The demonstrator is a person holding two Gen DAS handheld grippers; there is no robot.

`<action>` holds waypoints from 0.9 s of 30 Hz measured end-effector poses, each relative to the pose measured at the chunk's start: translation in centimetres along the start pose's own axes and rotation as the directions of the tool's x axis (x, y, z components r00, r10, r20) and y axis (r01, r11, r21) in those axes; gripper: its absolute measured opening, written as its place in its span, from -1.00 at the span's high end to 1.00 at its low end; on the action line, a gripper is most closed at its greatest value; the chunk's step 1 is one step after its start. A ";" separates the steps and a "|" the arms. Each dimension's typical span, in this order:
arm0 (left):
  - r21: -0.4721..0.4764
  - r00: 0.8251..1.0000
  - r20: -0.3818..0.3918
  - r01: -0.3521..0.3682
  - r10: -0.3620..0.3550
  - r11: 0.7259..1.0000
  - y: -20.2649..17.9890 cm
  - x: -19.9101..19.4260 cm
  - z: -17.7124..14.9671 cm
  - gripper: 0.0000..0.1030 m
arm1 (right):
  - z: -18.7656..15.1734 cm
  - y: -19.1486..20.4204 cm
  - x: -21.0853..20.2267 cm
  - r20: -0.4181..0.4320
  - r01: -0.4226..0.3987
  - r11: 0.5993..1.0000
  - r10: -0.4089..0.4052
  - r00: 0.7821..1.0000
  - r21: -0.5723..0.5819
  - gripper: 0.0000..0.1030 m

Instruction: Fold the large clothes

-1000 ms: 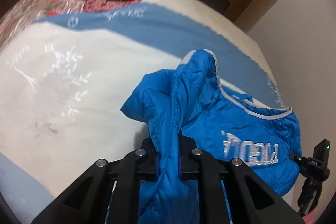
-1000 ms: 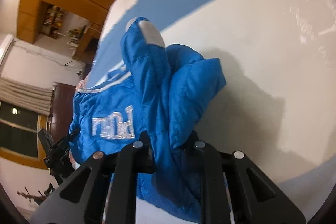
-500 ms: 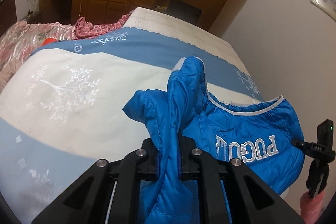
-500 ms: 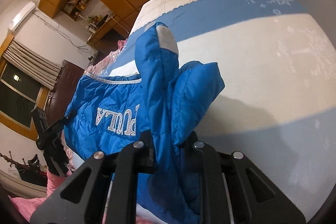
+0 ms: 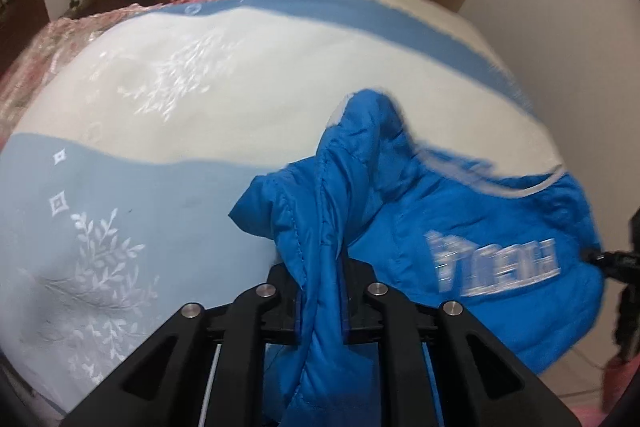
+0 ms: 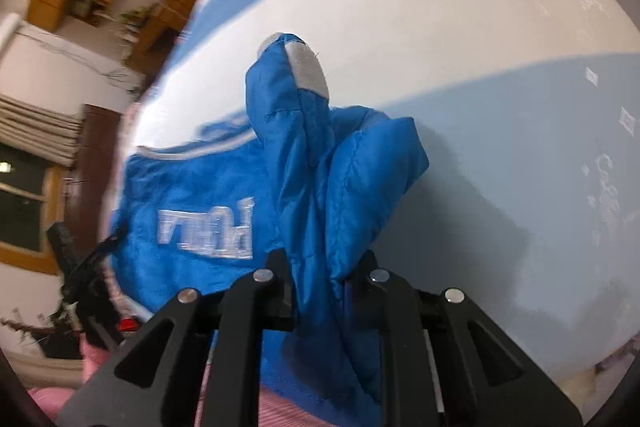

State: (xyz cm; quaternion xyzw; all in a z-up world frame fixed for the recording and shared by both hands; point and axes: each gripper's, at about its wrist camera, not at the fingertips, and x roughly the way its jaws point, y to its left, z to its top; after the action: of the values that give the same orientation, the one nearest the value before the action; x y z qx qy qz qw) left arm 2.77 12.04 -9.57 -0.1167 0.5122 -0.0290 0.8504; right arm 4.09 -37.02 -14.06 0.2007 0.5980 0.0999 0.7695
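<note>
Blue quilted puffer jacket [image 5: 460, 227] hangs bunched at lower right over the white-and-blue bed cover [image 5: 200, 99]; my left hand-held gripper [image 5: 320, 303] and right hand-held gripper [image 6: 328, 291] both clench it; it has swung nearer the pale-blue band, so laying flat comes next.

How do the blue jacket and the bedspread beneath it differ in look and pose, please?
The blue jacket is saturated blue, quilted and puffy; the bedspread is pale, banded cream and light blue with white leaf motifs. The jacket is bunched and lifted, pinched by the left gripper and right gripper; the bedspread lies spread flat. The jacket carries white lettering; the bedspread shows none. Both are fabric.
</note>
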 end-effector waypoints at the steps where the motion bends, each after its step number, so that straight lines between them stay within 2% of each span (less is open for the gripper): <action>1: -0.003 1.000 -0.014 -0.006 0.006 1.000 0.5 0.9 -0.3 0.72 | 0.1 -0.8 1.1 -0.010 0.014 1.000 -0.014 1.000 0.027 0.73; 3: 0.004 0.999 -0.034 -0.019 0.019 1.000 1.3 2.4 -0.9 0.66 | 0.1 -1.7 2.4 -0.026 0.028 0.998 -0.027 0.999 0.062 0.73; 7: 0.023 0.999 -0.045 0.002 -0.001 1.000 2.4 4.9 -1.6 0.52 | -0.4 -3.0 5.1 -0.032 0.035 0.994 -0.032 0.999 0.107 0.63; 14: 0.058 0.999 -0.035 -0.001 0.003 0.998 2.1 5.8 -2.0 0.47 | -2.2 -3.0 5.5 0.009 0.083 0.989 -0.085 0.996 0.121 0.53; 16: 0.045 0.999 -0.047 0.008 -0.006 0.999 2.3 5.5 -1.9 0.47 | -2.3 -2.4 5.1 0.019 0.116 0.987 -0.119 0.993 0.108 0.37; 17: 0.038 0.998 -0.055 0.013 -0.011 0.999 2.3 5.2 -1.7 0.42 | -2.6 -2.0 4.6 0.020 0.154 0.983 -0.157 0.987 0.104 0.26; 20: -0.002 0.998 -0.056 0.030 -0.030 1.000 3.2 2.9 -0.8 0.35 | -3.7 -0.2 2.1 0.072 0.243 0.968 -0.247 0.966 0.059 0.23; 22: -0.012 1.000 -0.014 0.021 -0.021 1.000 3.6 0.6 -0.2 0.33 | -4.4 0.6 0.0 0.114 0.291 0.956 -0.294 0.949 0.042 0.23; 23: 0.000 1.000 0.025 -0.008 0.008 1.000 3.5 -1.0 0.1 0.33 | -5.0 1.5 -1.2 0.145 0.321 0.947 -0.322 0.935 0.033 0.23; 25: 0.029 0.997 0.073 -0.013 0.011 0.999 3.0 -3.2 0.2 0.33 | -6.0 3.1 -2.4 0.170 0.322 0.947 -0.315 0.934 -0.014 0.23; 27: 0.054 0.995 0.092 0.021 -0.026 0.998 1.7 -4.8 -0.2 0.33 | -6.8 4.5 -2.6 0.169 0.316 0.947 -0.304 0.938 -0.054 0.29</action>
State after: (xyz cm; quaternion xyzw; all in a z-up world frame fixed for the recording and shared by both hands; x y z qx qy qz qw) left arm 0.22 14.43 -5.93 -0.1015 0.4697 -0.0473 0.8757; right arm -2.72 -32.73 -11.26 0.0801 0.5545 -0.0148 0.8282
